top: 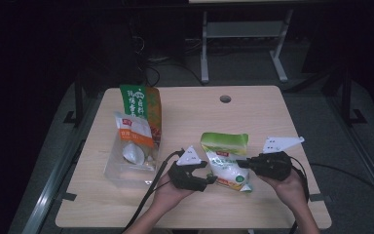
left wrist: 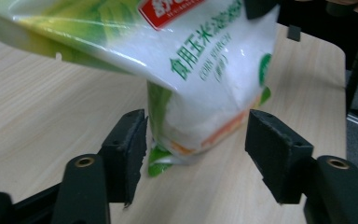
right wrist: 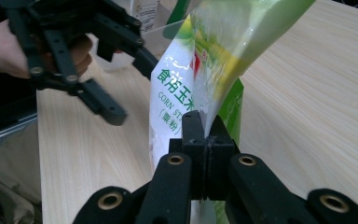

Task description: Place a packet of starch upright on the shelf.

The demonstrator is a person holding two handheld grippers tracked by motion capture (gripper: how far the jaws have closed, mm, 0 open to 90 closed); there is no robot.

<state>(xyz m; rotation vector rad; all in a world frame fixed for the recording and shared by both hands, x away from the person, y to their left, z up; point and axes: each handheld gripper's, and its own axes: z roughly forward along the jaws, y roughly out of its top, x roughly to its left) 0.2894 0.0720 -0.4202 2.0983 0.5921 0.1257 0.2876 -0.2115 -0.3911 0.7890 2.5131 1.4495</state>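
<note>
A white and green corn starch bag (top: 226, 163) stands at the front middle of the wooden table (top: 253, 117). My right gripper (top: 241, 164) comes at it from the right. In the right gripper view, this right gripper (right wrist: 204, 126) is shut on the thin edge of the bag (right wrist: 191, 93). From the left, my left gripper (top: 207, 173) reaches the bag's lower end. Its jaws (left wrist: 198, 140) stand open on either side of the bag's bottom corner (left wrist: 191, 126), with a gap showing at both pads. The left gripper (right wrist: 130, 86) also appears in the right gripper view, beyond the bag.
A clear plastic bin (top: 114, 170) at the left of the table holds a white and orange pouch (top: 134, 139). A tall green bag (top: 141, 105) stands behind it. A cable hole (top: 225, 99) lies near the far edge. Table legs and cables stand on the floor beyond.
</note>
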